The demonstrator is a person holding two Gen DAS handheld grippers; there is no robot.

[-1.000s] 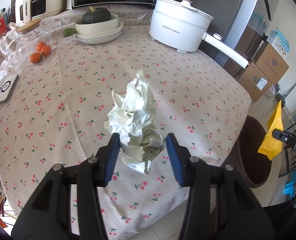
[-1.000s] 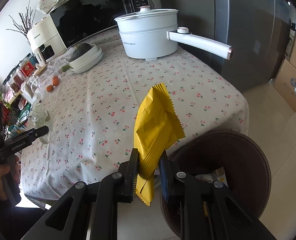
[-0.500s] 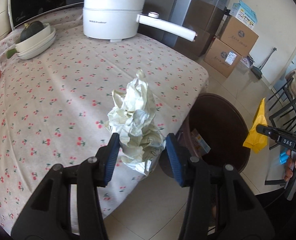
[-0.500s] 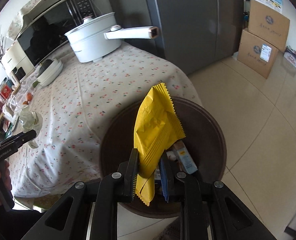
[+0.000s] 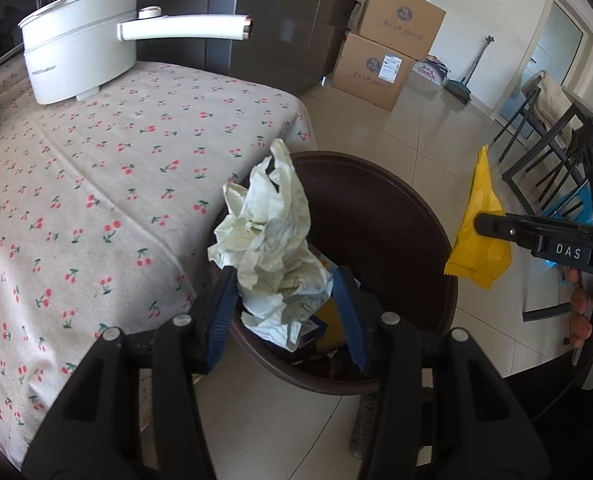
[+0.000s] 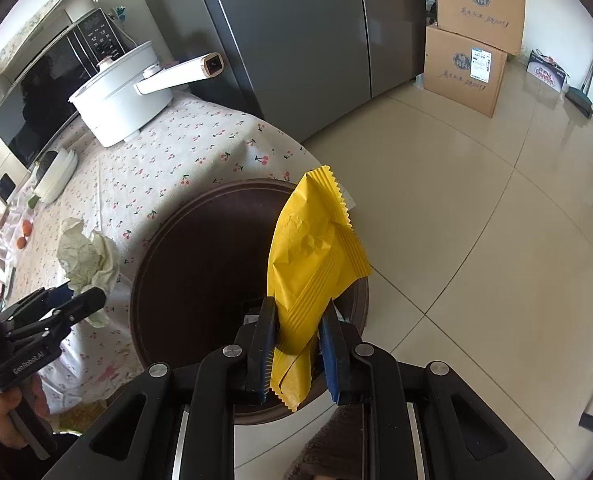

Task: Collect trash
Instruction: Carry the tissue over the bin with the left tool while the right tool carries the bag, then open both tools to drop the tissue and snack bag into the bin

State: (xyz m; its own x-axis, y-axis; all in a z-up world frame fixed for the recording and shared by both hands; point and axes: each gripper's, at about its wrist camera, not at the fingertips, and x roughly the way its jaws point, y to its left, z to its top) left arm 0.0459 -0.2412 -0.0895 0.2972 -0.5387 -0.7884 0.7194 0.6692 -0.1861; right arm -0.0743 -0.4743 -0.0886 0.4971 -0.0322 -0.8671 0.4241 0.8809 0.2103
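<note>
**Both pieces of trash poised over the bin**

The right gripper (image 6: 296, 344) is clamped on a yellow snack wrapper (image 6: 312, 252), its long axis standing up from the jaws, directly above the brown trash bin (image 6: 200, 248). The left gripper (image 5: 286, 308) pinches crumpled paper (image 5: 270, 240) over the bin's near rim, the opening just beyond.

You've got a bright yellow wrapper (image 6: 312, 268) over the dark brown bin (image 6: 200, 264); your crumpled paper (image 5: 272, 248) is pale cream. Upper left: white pot (image 5: 80, 56), beige tablecloth (image 5: 96, 184) dotted with red cherries.
</note>
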